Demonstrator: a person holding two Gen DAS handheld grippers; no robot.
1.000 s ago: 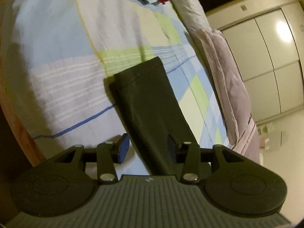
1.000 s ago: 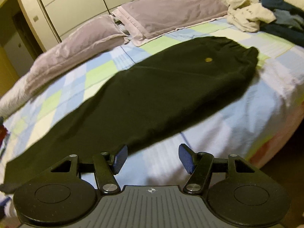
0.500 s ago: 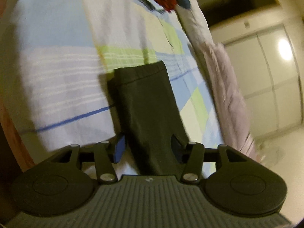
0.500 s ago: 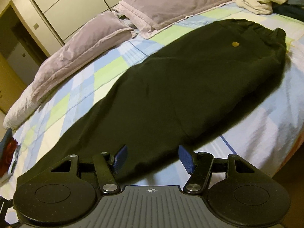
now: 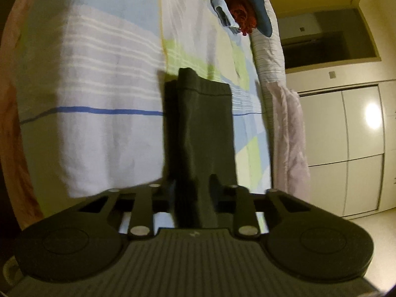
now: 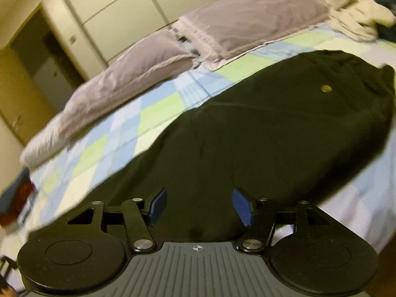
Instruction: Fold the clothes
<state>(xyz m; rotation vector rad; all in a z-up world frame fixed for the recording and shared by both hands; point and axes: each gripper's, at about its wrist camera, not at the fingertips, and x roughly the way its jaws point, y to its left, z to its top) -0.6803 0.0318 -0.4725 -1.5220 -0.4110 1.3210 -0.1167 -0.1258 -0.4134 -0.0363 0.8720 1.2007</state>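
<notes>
A pair of dark trousers (image 6: 259,133) is laid out flat across a bed covered by a checked sheet (image 5: 104,79) in pale blue, green and white. In the right wrist view the waist end with a small brass button (image 6: 326,88) is seen toward the right, and the legs taper off toward the lower left.

The leg end (image 5: 203,123) is caught by the left gripper (image 5: 191,188): its jaws have just been closing, and the dark cloth is now pinched between them, bunched into a narrow fold and running up from the fingers to the hem. The pads themselves can't really be made out against the dark fabric.

The right gripper (image 6: 200,206) is held wide apart right over the trousers' near edge, blue pads (image 6: 242,206) clearly visible on both sides, with nothing squeezed between them. Whether the cloth is being touched there can't be told.

Two mauve pillows (image 6: 247,22) are lined up along the far side of the bed, a heap of other clothes (image 6: 356,22) is piled beyond the waistband, and white wardrobe doors (image 5: 341,148) are seen behind.
</notes>
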